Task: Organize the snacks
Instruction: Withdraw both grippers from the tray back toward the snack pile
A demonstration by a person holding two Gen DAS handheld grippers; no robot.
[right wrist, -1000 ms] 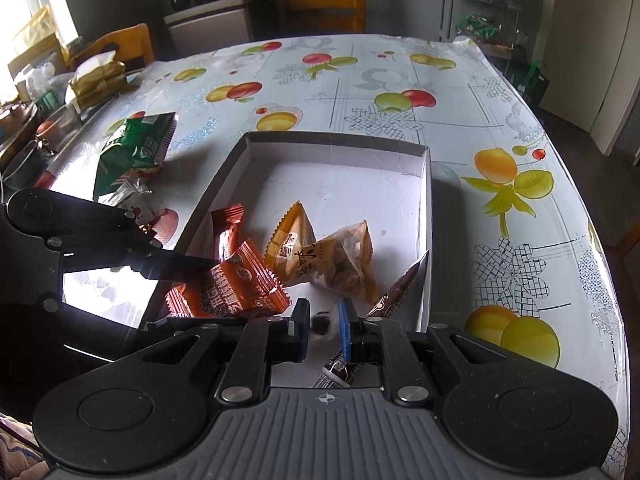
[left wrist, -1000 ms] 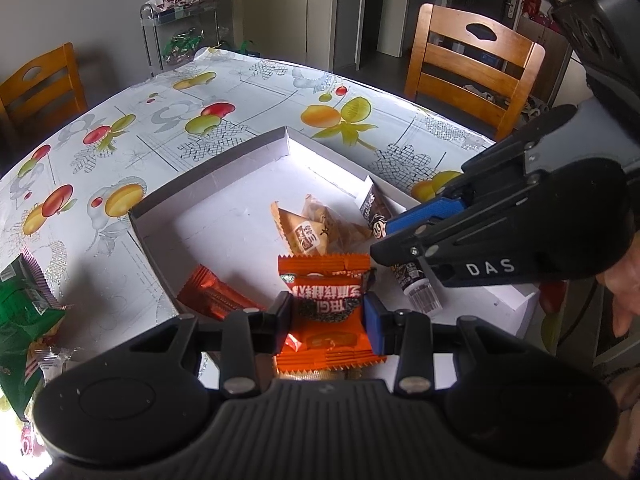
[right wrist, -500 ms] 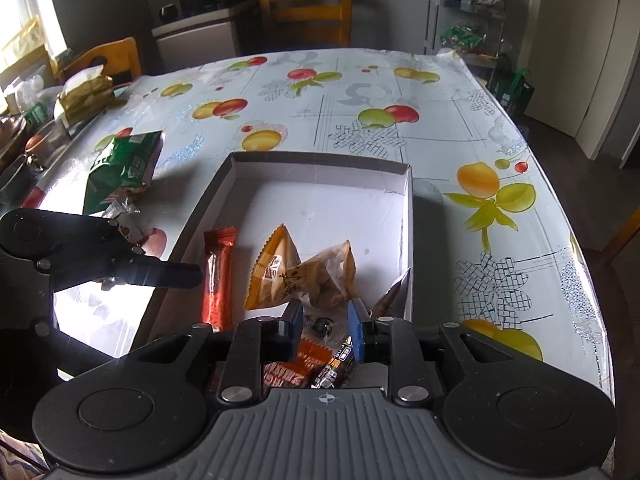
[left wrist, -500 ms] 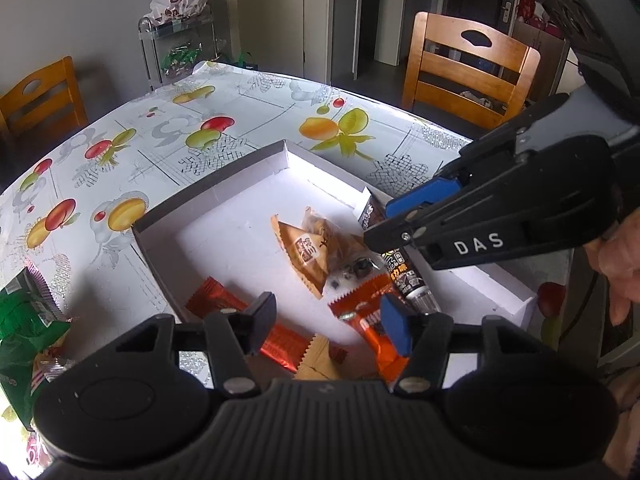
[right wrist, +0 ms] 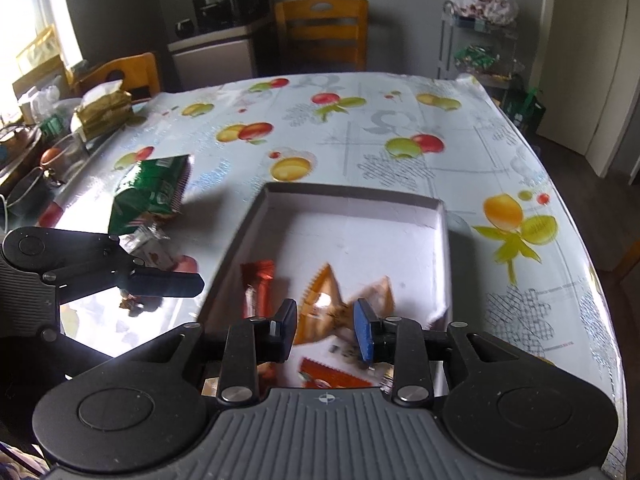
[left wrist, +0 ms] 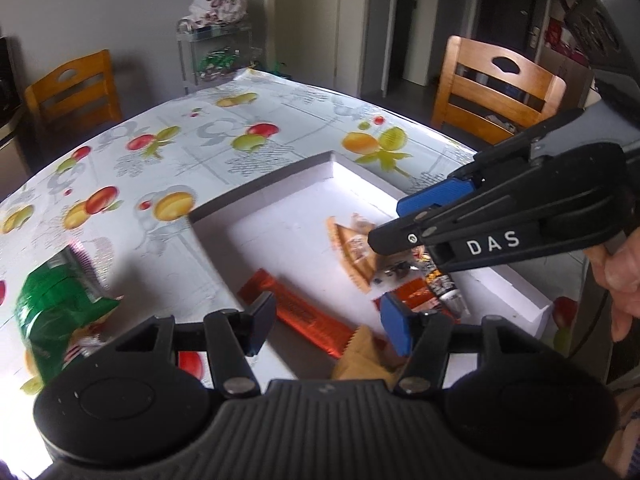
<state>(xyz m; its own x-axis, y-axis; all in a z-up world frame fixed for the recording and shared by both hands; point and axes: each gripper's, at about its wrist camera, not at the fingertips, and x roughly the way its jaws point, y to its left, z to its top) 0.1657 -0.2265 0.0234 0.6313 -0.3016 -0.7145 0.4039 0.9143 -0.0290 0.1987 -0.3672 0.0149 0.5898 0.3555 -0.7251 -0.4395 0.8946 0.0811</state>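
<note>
A white shallow box [left wrist: 260,190] [right wrist: 352,194] sits on the fruit-print table and holds several snacks. These are an orange-red bar [left wrist: 304,312] [right wrist: 258,288], a tan triangular packet [left wrist: 352,248] [right wrist: 320,304], an orange packet [left wrist: 416,296] [right wrist: 332,374] and a dark stick packet [left wrist: 444,288]. My left gripper [left wrist: 326,324] hangs open over the box's near left edge with nothing between its pads. My right gripper [right wrist: 325,332] [left wrist: 404,220] hovers over the near right part of the box; its jaws are opening and nothing is pressed between them.
A green snack bag [left wrist: 60,304] [right wrist: 154,190] and small wrapped sweets [right wrist: 148,244] lie on the table left of the box. Wooden chairs [left wrist: 496,92] [right wrist: 322,32] stand around the table. Clutter [right wrist: 60,136] lines its far left edge. A person's hand [left wrist: 620,280] holds the right gripper.
The left gripper opened and the orange packet dropped into the box. The right gripper opened, letting go of the dark stick packet. Both grippers lifted and drew back a little.
</note>
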